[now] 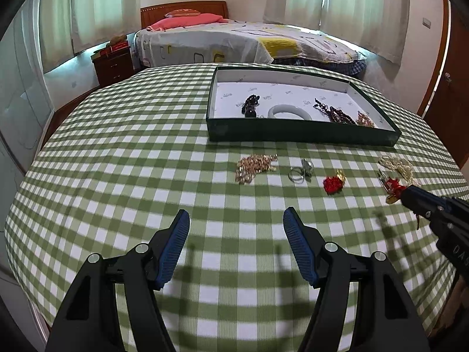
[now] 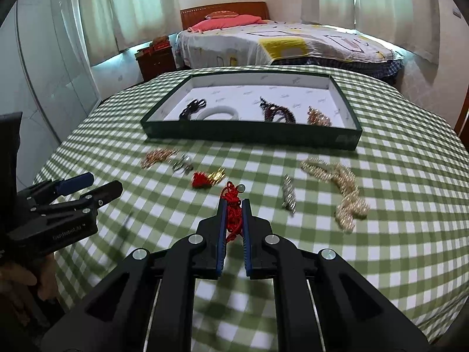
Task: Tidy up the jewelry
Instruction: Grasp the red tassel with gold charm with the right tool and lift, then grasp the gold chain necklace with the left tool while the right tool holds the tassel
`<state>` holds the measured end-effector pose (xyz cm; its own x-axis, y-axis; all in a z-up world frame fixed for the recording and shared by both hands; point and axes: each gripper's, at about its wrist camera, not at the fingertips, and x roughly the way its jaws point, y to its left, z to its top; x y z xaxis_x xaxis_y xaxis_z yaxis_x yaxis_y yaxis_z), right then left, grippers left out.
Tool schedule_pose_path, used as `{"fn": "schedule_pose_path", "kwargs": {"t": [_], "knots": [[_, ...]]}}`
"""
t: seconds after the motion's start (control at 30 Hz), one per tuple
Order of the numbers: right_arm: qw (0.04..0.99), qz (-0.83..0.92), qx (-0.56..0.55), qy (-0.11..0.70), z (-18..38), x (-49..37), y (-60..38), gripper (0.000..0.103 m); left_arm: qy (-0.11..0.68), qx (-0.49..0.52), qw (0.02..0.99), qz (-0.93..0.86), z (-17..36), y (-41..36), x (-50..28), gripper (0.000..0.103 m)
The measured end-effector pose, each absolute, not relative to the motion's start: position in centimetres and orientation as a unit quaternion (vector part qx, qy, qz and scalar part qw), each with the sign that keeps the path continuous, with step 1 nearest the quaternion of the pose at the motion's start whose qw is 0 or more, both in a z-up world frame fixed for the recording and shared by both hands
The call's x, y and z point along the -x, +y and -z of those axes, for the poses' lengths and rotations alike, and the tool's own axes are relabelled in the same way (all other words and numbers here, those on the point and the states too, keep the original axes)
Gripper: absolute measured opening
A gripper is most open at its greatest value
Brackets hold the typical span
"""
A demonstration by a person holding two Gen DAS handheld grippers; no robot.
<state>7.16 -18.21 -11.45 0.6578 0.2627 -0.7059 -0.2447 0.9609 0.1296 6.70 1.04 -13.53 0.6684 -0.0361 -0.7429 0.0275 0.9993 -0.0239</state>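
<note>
Risk: the red cord charm [image 2: 233, 214], pinched between the right gripper [image 2: 233, 205] jaws, probably dangles loosely and could snag the tray [image 2: 252, 135] rim. The left gripper [image 1: 236, 220] jaws gape wide, holding nothing.

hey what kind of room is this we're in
Most likely a home bedroom: a made bed with a pink pillow stands beyond the checked table, a wooden nightstand sits beside it, and curtains cover the windows.

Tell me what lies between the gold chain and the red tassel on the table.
Silver rings lie between gold chain and red tassel, clearest in the left wrist view.
</note>
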Motion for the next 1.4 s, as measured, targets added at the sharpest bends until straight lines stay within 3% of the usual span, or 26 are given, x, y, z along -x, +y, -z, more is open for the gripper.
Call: {"fn": "schedule_pose_path", "kwargs": {"t": [0.57,0.8,1.03,1.4], "knots": [[0.908,-0.136,-0.031,0.395,11.5,-12.9,-19.2,0.010,0.433,-0.007,0.901,0.029,15.1,0.5,-13.9,0.063],[0.906,-0.136,-0.036,0.398,11.8,-13.6,-19.4,0.010,0.436,-0.007,0.898,0.056,15.5,0.3,-14.5,0.046],[0.903,-0.134,-0.039,0.405,12.3,-14.0,-19.6,0.010,0.428,-0.021,0.901,0.070,15.4,0.0,-14.4,0.021],[0.903,-0.130,-0.040,0.407,12.5,-14.0,-19.8,0.010,0.411,-0.014,0.908,0.082,14.5,0.1,-13.8,0.015]]}}
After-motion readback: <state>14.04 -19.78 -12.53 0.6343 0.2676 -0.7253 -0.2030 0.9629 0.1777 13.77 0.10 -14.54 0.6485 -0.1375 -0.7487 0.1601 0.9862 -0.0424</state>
